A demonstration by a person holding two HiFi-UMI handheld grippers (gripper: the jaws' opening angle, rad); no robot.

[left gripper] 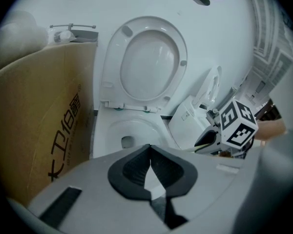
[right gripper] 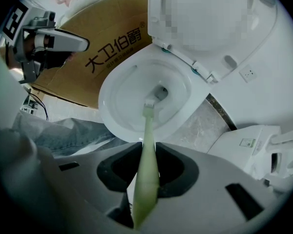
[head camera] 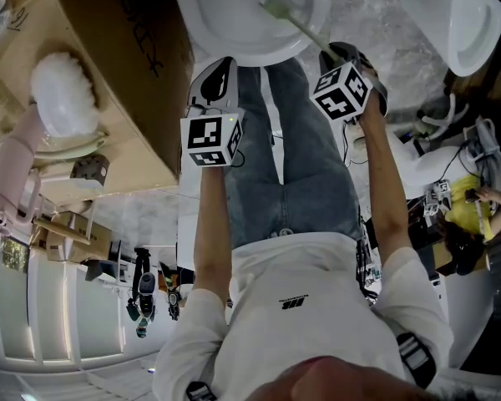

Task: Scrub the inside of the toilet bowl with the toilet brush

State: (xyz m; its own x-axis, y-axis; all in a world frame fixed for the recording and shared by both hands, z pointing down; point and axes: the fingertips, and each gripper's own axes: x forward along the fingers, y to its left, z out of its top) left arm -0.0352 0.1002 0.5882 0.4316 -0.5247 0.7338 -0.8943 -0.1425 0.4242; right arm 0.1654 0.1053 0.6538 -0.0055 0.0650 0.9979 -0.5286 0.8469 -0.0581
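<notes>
Your right gripper (right gripper: 146, 150) clamps the toilet brush (right gripper: 148, 123) handle, its head down in the toilet bowl (right gripper: 118, 99), while your left gripper (left gripper: 150, 150) hangs closed on nothing

We record the toilet bowl (right gripper: 122, 96) as white, and its raised seat lid (left gripper: 149, 57) the same white. We log the toilet brush (right gripper: 147, 174) as pale green along the handle, paler at the bristle end. Left hand-held gripper (left gripper: 150, 152): light grey shell, black ribbed pads; right hand-held gripper (right gripper: 146, 147): same grey and black. Each marker cube (head camera: 210, 140) carries black square patterns on white. Cardboard box (right gripper: 107, 48): tan-brown with black printed characters. Floor (right gripper: 205, 126): grey, mottled marble pattern. We note the person's jeans (head camera: 309, 174) as faded blue and the shirt (head camera: 259, 324) as white with a small black mark
</notes>
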